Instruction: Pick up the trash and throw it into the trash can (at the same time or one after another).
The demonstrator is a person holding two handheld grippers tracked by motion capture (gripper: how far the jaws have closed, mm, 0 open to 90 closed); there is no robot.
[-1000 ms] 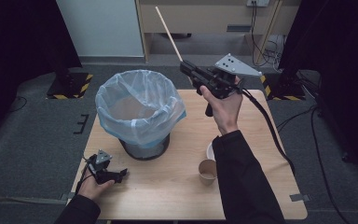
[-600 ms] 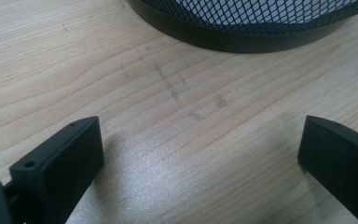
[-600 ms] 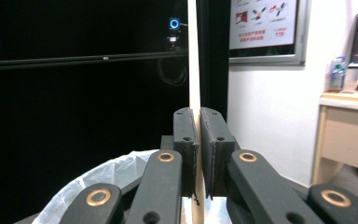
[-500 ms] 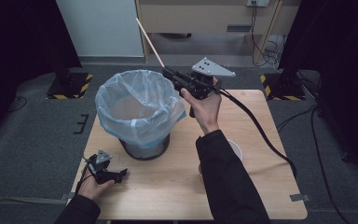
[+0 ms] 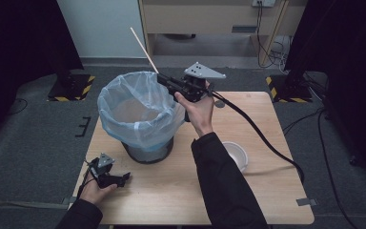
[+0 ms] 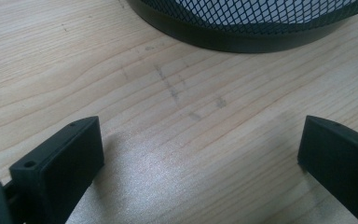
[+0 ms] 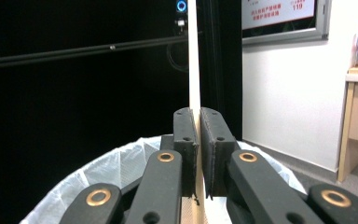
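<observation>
A black mesh bin (image 5: pixel 145 150) lined with a pale blue bag (image 5: pixel 133 112) stands on the left half of the wooden table (image 5: pixel 267 191). My right gripper (image 5: pixel 164 81) hovers at the bin's far right rim, shut on a thin wooden stick (image 5: pixel 144 44) that slants up and away to the left. In the right gripper view the stick (image 7: pixel 193 56) rises straight up between the closed pads (image 7: pixel 185 140), above the bag's opening (image 7: pixel 116 163). My left gripper (image 5: pixel 124 179) rests low on the table in front of the bin, open, with bare wood between its jaws in the left gripper view (image 6: pixel 200 158).
A white bowl (image 5: pixel 234 153) sits on the table to the right of the person's right forearm. The right gripper's cable (image 5: pixel 262 138) trails across the table's right side. Dark carpet surrounds the table; a wooden cabinet (image 5: pixel 209 19) stands behind.
The right gripper carried the stick leftward and lower, from over the table's far right part to the bin's rim. The left gripper stayed in place.
</observation>
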